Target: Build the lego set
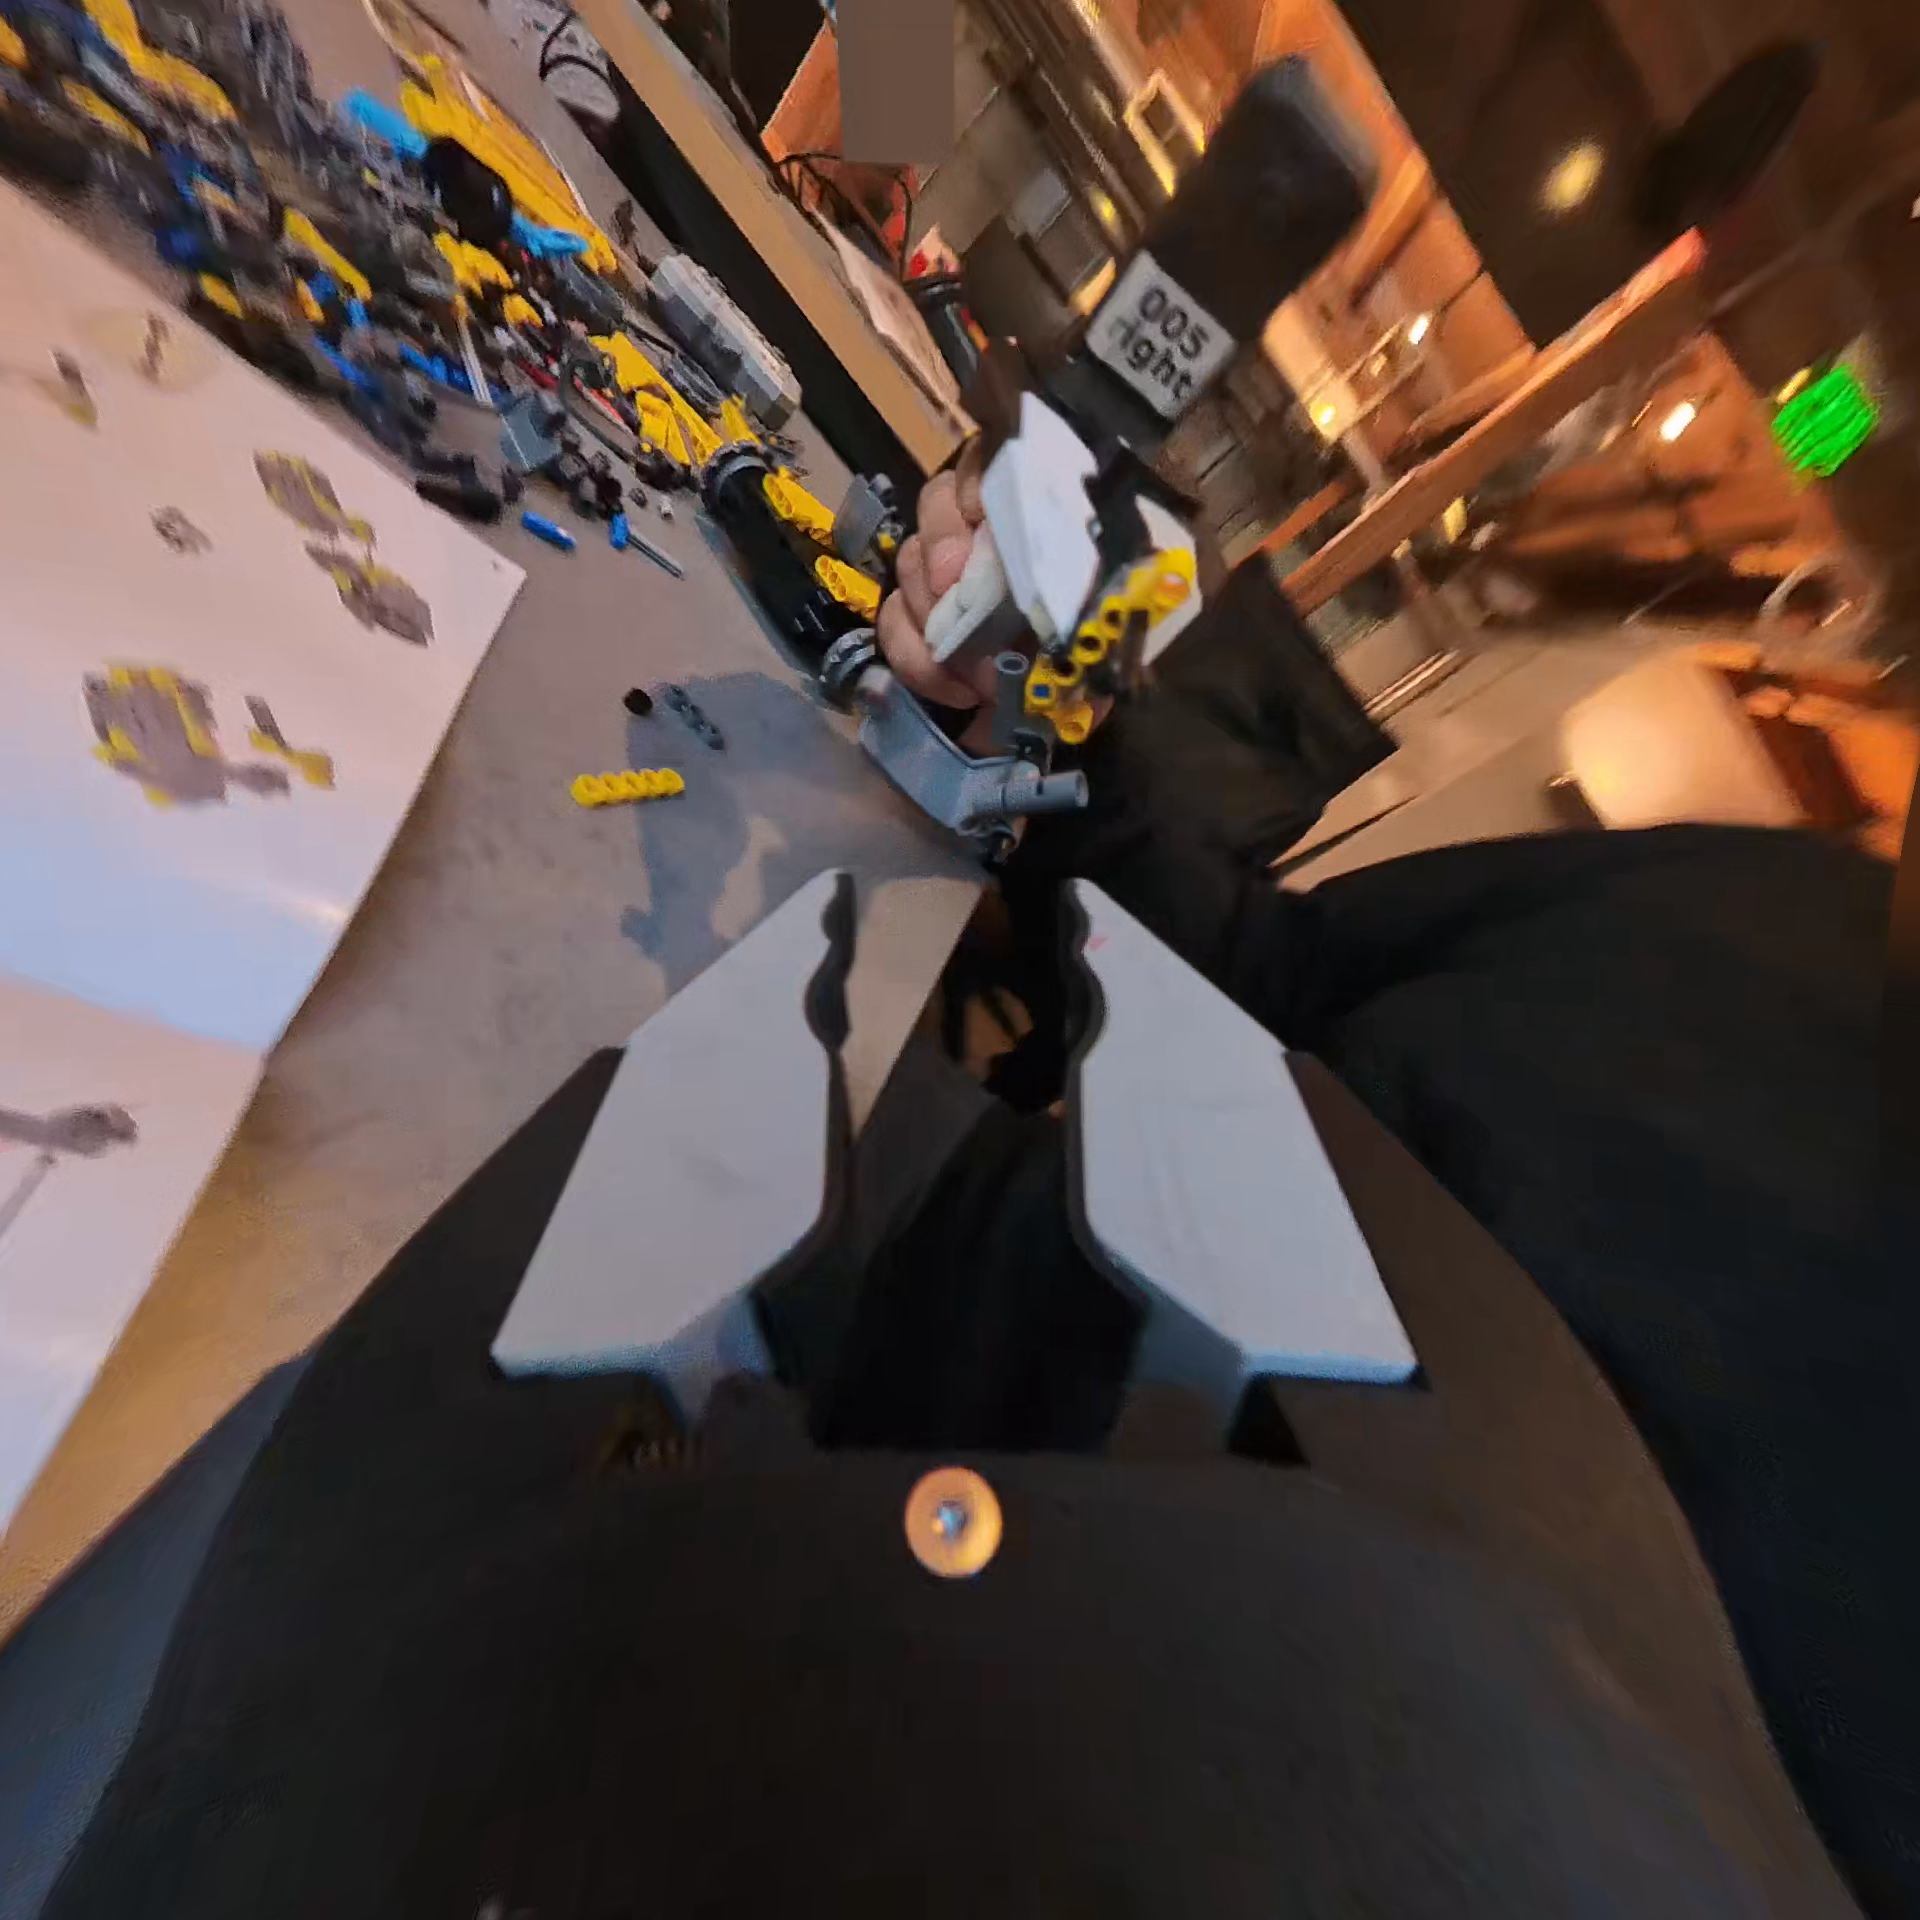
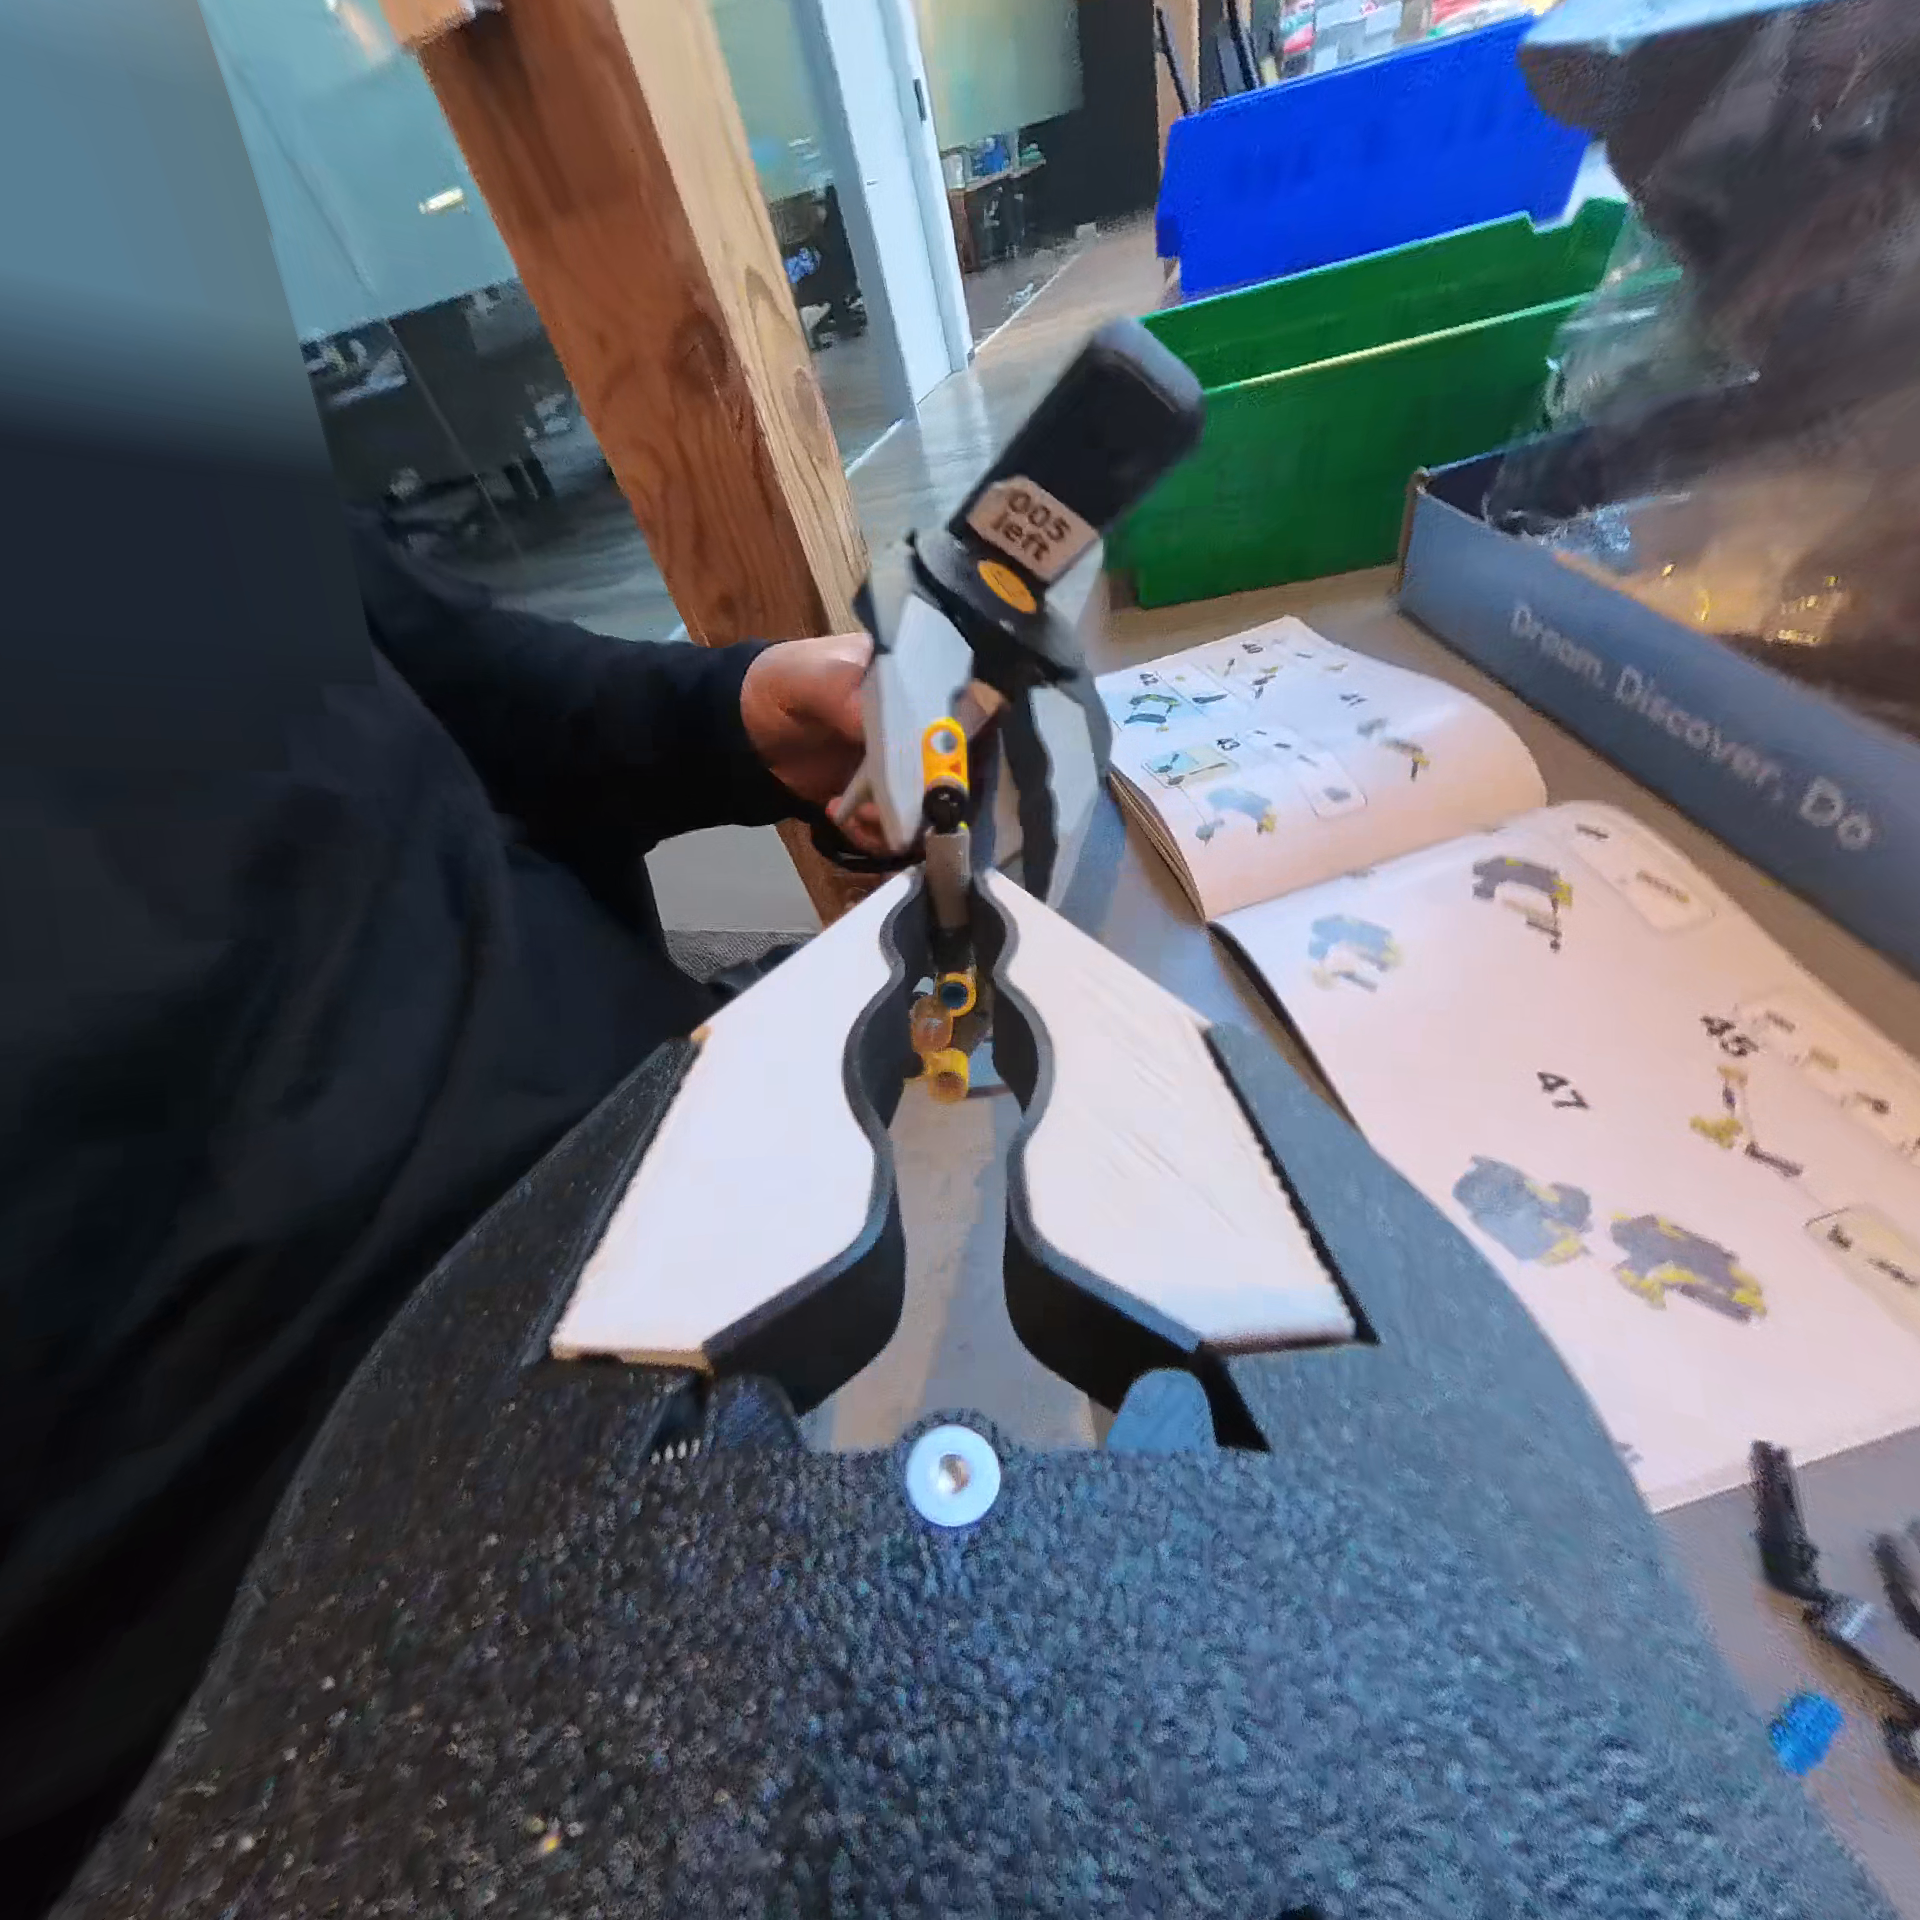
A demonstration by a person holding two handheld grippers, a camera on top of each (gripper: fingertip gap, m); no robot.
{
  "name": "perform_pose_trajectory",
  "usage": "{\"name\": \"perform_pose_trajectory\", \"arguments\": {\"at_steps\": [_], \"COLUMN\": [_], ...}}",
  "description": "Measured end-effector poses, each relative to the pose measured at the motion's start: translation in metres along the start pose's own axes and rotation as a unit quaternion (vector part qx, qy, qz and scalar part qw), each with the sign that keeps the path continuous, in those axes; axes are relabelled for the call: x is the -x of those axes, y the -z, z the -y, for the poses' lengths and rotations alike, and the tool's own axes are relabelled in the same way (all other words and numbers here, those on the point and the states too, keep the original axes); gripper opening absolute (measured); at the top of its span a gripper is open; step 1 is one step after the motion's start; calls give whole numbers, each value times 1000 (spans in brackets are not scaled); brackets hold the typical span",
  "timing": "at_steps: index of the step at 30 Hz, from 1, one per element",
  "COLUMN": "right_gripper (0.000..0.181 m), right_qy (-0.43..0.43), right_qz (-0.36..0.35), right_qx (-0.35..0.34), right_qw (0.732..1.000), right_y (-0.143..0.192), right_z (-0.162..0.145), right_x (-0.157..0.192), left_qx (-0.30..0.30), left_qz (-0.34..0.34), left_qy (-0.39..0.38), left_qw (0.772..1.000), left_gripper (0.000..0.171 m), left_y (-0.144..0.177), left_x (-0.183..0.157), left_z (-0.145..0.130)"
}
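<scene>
Between its tips, the right tongs (image 2: pixel 951 894) pinch a half-hidden grey-and-yellow assembly (image 2: pixel 948 862); left tongs (image 1: pixel 956 894) gape.

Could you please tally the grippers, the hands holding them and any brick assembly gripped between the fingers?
Grippers: 2, left gripper and right gripper
Hands: 2, left hand and right hand
Brick assembly: 1
Total: 5

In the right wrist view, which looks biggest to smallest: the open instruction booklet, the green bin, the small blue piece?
1. Open instruction booklet, though nearness inflates it.
2. Green bin, farther off.
3. Small blue piece.
</scene>
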State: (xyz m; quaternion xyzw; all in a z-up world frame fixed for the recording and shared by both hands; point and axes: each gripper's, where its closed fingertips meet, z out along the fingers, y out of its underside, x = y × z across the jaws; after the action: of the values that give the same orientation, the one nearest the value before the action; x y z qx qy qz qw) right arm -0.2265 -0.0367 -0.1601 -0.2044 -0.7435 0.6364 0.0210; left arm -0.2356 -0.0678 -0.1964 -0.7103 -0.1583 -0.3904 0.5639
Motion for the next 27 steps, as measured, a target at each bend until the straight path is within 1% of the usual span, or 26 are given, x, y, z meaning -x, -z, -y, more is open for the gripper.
{"name": "perform_pose_trajectory", "arguments": {"at_steps": [2, 4, 6, 8, 11, 14, 18, 20, 23, 27], "right_gripper": [6, 6, 6, 6, 6, 6, 7, 8, 13, 20], "right_qy": [-26, -46, -62, -76, -96, -105, -111, -109, -105, -96], "right_qz": [9, 18, 22, 22, 44, 43, 29, 25, 18, 7], "right_qx": [-8, -12, -11, -8, -15, -12, 1, 13, 38, 55], "right_qw": [1000, 999, 998, 997, 994, 993, 993, 994, 994, 994], "right_y": [-1, -4, -8, -11, -15, -17, -15, -14, -11, -7], "right_z": [-1, -2, -4, -7, -7, -12, -20, -25, -33, -40], "right_x": [-2, -3, -5, -7, -2, -4, -8, -8, -7, -8], "left_qx": [18, 33, 41, 60, 72, 76, 66, 72, 83, 83], "left_qz": [20, 13, 4, 6, 10, 11, 38, 56, 95, 115], "left_qy": [-63, -100, -123, -128, -132, -122, -133, -159, -226, -277], "left_qw": [998, 994, 992, 990, 989, 990, 988, 983, 966, 950], "left_gripper": [56, 58, 50, 41, 21, 19, 13, 11, 10, 8], "left_y": [-3, -12, -23, -33, -41, -43, -42, -46, -50, -50], "left_x": [-1, -11, -18, -18, -13, -10, -3, -3, -3, -5], "left_z": [0, -1, -3, -8, -14, -17, -17, -20, -22, -22]}}
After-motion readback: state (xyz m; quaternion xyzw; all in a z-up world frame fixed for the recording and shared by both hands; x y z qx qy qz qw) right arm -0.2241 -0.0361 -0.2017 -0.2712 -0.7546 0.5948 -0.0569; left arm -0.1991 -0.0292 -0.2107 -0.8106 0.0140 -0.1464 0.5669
